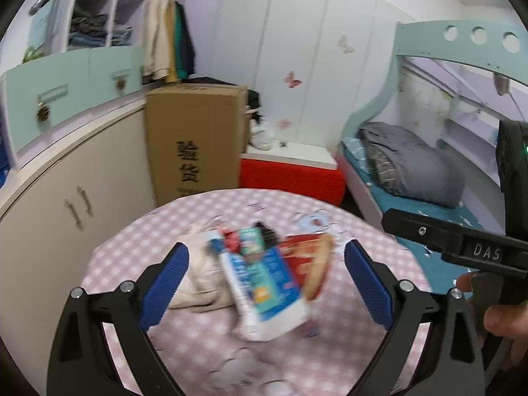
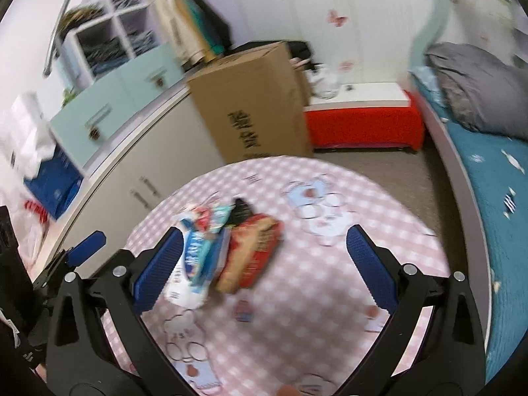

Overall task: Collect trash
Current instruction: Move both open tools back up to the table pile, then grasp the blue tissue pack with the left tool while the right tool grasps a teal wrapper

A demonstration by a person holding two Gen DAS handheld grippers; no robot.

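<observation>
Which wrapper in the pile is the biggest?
The blue-and-white packet, lying at the front of the pile; the red wrapper beside it is smaller, the teal one smaller still.

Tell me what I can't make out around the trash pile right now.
- Print on the blue-white wrapper: motion-blurred in both views.
- Small wrappers behind it: count unclear, overlapping and blurred.
- Beige cloth: partly behind the left tongs; hidden in the right wrist view.
- Table near edge: cut off.
</observation>
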